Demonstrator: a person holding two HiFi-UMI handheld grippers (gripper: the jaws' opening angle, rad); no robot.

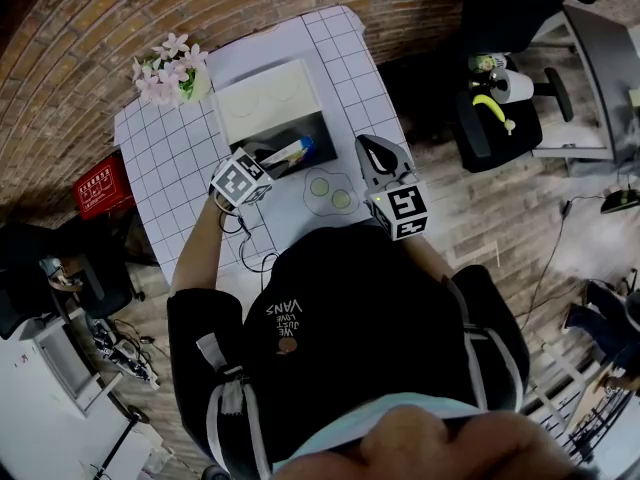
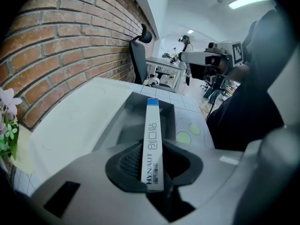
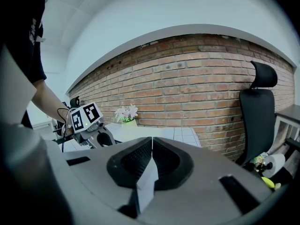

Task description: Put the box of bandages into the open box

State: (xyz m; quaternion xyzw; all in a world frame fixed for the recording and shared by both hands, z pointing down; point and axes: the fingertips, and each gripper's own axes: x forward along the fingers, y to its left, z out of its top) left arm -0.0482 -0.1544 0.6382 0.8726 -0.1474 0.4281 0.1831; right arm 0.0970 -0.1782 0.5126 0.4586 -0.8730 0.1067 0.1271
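Left gripper clenched the box of bandages, its tip over the open box at the middle of the checked counter; right gripper was clamped shut, empty. Flowers stood at 1 far corner, by a brick wall.

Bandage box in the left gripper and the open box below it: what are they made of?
Bandage box: likely thin cardboard, smooth and faintly glossy, with crisp folded edges, printed lettering and a blue end. Open box: stiff board or plastic, can't tell which. It looks matte, dark inside, with a plain white lid folded back.
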